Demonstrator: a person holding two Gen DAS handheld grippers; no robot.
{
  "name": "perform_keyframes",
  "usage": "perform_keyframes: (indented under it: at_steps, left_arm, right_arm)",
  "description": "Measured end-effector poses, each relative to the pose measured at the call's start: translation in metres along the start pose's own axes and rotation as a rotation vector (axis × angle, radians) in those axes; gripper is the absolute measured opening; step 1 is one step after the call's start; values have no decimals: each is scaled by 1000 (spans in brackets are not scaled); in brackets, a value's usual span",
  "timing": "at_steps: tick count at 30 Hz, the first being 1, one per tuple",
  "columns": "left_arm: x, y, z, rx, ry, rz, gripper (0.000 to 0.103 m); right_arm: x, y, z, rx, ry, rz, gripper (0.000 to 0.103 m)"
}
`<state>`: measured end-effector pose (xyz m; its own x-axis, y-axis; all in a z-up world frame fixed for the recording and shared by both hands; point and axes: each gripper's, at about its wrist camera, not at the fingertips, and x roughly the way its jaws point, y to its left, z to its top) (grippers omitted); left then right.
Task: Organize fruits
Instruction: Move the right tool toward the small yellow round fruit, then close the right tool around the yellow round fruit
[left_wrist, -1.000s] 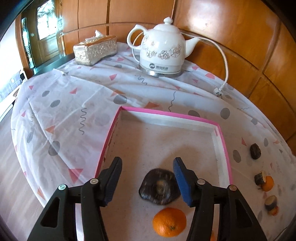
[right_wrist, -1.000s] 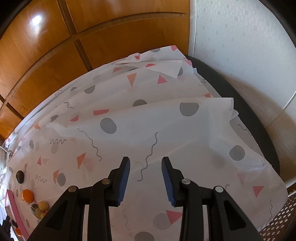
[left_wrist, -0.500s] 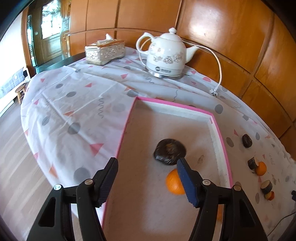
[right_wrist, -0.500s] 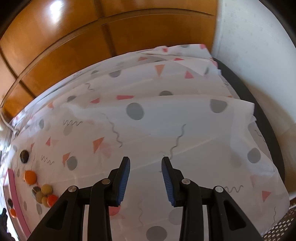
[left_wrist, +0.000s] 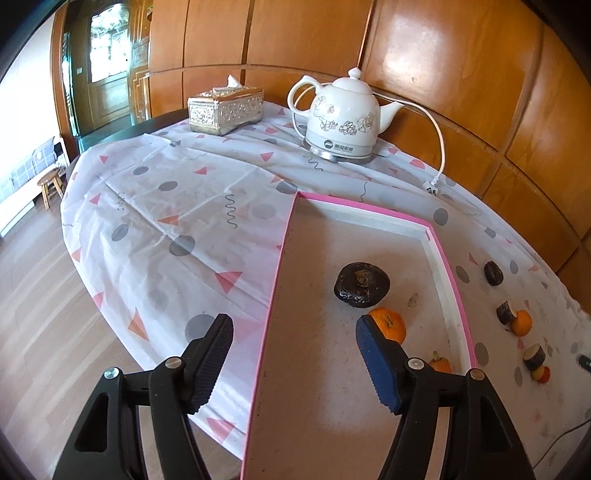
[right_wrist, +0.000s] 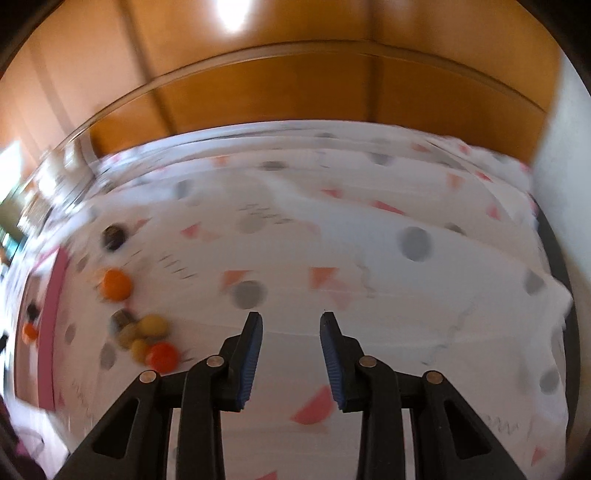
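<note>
Table under a patterned tablecloth (left_wrist: 177, 206), spread ahead of both pairs of fingers; in the right wrist view the cloth (right_wrist: 369, 240) is blurred. Pink-edged tray (left_wrist: 448, 280), lying straight ahead of the left gripper (left_wrist: 293, 360), its near left edge passing between the two fingers. White kettle (left_wrist: 341, 122) on its base, far beyond the tray, with a cord and plug trailing to the right. Tissue box (left_wrist: 225, 110), far ahead and to the left of the kettle.

Left gripper: jaws opening, nothing between them but the tray edge and floor below. Right gripper (right_wrist: 291, 356): jaws closing on no object, a clear gap left between them, bare cloth beyond.

Dark fruit (left_wrist: 361, 284), inside the tray, just ahead of the left gripper's right finger. Orange (left_wrist: 389, 325), inside the tray, touching the dark fruit's near side and partly hidden behind that same fingertip. A smaller orange fruit (left_wrist: 439, 363) lies in the tray to the right of that finger.

Loose fruits on the cloth (right_wrist: 147, 339), a blurred cluster of yellow, red and dark pieces, just left of the right gripper's left finger; another orange (right_wrist: 116, 284) and a dark piece (right_wrist: 113, 236) lie farther ahead of it.
</note>
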<state>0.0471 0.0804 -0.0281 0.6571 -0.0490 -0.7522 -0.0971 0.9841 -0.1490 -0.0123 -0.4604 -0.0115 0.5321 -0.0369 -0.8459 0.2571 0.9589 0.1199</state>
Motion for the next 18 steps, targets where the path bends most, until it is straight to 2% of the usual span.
perform_keyframes:
  at_steps: [3,5,9,18]
  left_arm:
    - [-4,2,-2,12,-9,4,70]
    - [-7,4,-3,17,-11,4,70]
    - [-11,5,-6,26,-18,3,71]
    - [-23,-3,-11,72,-42,-26,73]
  right_arm:
    - [5,24,-2,-97,15,51,32]
    - [8,40,-5,-152,30,85,28]
    - [15,64,-6,-218,51,122,28]
    - [47,111,-5,-315,115,137,25]
